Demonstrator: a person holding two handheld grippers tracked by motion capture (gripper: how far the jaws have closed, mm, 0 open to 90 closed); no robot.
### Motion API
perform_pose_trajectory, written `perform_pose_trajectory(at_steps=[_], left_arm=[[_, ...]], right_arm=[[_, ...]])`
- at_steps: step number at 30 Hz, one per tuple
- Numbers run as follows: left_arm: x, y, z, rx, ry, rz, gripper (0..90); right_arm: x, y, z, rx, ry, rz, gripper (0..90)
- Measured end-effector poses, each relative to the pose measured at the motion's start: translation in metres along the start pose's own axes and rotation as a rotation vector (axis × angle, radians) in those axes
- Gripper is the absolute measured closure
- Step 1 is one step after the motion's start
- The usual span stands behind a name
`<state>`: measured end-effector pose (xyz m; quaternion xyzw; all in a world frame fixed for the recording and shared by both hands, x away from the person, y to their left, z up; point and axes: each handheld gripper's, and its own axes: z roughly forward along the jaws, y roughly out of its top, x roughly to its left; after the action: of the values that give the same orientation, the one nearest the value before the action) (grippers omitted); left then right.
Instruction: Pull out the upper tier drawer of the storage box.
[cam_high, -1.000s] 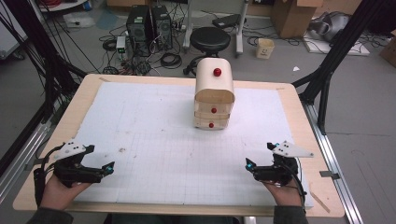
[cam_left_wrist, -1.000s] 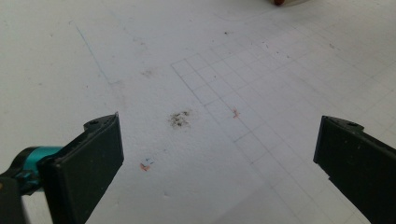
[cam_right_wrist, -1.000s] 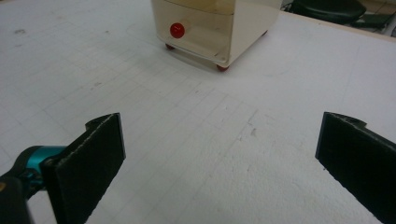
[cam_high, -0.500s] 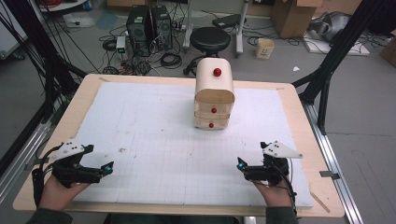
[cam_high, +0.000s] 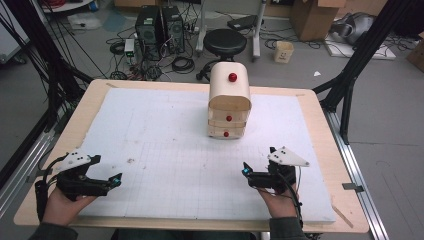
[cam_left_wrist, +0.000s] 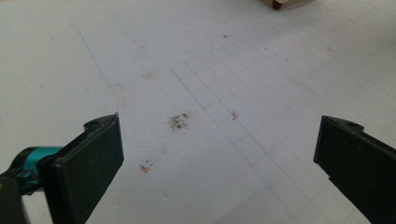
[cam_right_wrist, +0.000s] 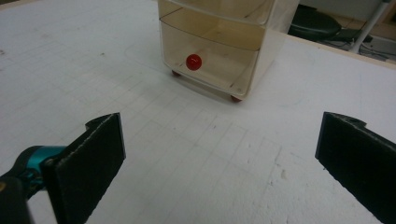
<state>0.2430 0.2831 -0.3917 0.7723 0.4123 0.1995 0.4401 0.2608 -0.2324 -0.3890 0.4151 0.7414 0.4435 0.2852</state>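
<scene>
Centrally, toward the far half of the white gridded board (cam_high: 165, 130), stands a small cream drawer cabinet (cam_high: 229, 100) with a rounded top; every other place is given from it. Seen from the high view, it carries three red knobs: one on its top (cam_high: 232, 77) and one on each of two drawer fronts below. The right gripper (cam_high: 248, 172) sits on the near side of the cabinet, a little to its right, held in a hand at the board's near edge and well apart from it. The left gripper (cam_high: 116, 180) lies far off to the cabinet's near left, also in a hand by the near edge.

The right gripper view adds what the high view cannot: the cabinet's lowest drawer (cam_right_wrist: 210, 58) is translucent, its red knob (cam_right_wrist: 194, 61) sits left of centre in that picture, and small red feet (cam_right_wrist: 236, 98) lift the cabinet off the board. Its two black jaws stand wide apart with nothing between them, the cabinet framed in the gap.

The left gripper view catches just a corner of the cabinet (cam_left_wrist: 282, 3) at its top edge. It shows board details too faint from above: a dark smudge (cam_left_wrist: 180, 121), small red specks and a thin blue pen line. Its jaws are likewise spread wide, holding nothing.
</scene>
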Motion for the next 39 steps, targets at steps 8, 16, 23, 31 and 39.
perform_pose_trajectory(at_steps=[8, 16, 23, 31, 39], left_arm=[[-0.001, 0.000, 0.000, -0.005, -0.001, 0.001, 2.0], [0.000, 0.000, 0.000, -0.006, -0.001, 0.003, 2.1], [0.001, -0.001, 0.001, -0.004, 0.004, -0.003, 2.0], [0.002, -0.002, 0.001, -0.003, 0.005, -0.006, 2.0], [0.003, -0.002, 0.001, 0.001, 0.006, -0.003, 2.0]], right_arm=[[0.011, 0.007, 0.011, -0.009, -0.014, 0.005, 0.4], [0.017, 0.013, 0.020, -0.036, -0.064, 0.028, 0.4], [0.021, 0.019, 0.027, -0.063, -0.108, 0.050, 0.4], [0.032, 0.029, 0.039, -0.100, -0.150, 0.057, 0.4], [0.042, 0.034, 0.052, -0.129, -0.181, 0.062, 0.4]])
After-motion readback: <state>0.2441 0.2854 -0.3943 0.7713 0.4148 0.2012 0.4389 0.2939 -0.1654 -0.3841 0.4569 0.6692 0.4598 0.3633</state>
